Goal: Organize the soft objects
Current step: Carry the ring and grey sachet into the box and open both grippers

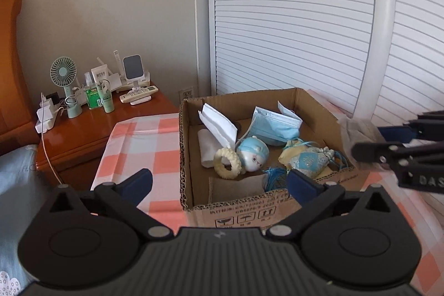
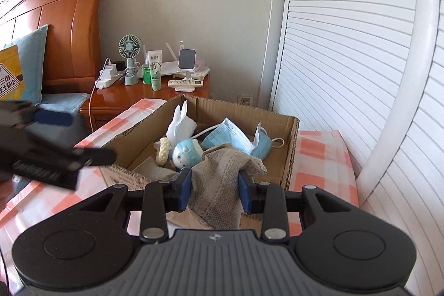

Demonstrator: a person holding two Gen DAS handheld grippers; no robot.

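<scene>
Two grippers: both are in view, one holding, one free.
Right gripper (image 2: 213,192): its blue pads are pressed in on a bunched grey-beige knitted cloth (image 2: 222,171), which drapes down between the fingers.
Cloth position: held at the near edge of the cardboard box (image 2: 291,154), its upper folds spilling over the rim toward the inside.
Direction of travel, as a judgement: the box interior lies straight ahead of the right gripper and a little lower, so a short forward move and release would likely drop the cloth in.
Left gripper (image 1: 219,183): fingers spread wide, gripping nothing, hovering at the near wall of the same box.
Nearer tool: the right one, since it already carries the cloth.
Box contents: a blue face mask (image 1: 274,128), white folded tissue (image 1: 219,124), a small blue-capped plush doll (image 1: 254,153), a cream braided ring (image 1: 226,162), a pale tasselled sachet (image 1: 305,160).
Box setting: it rests on an orange-and-white checked tablecloth (image 1: 133,146).
</scene>
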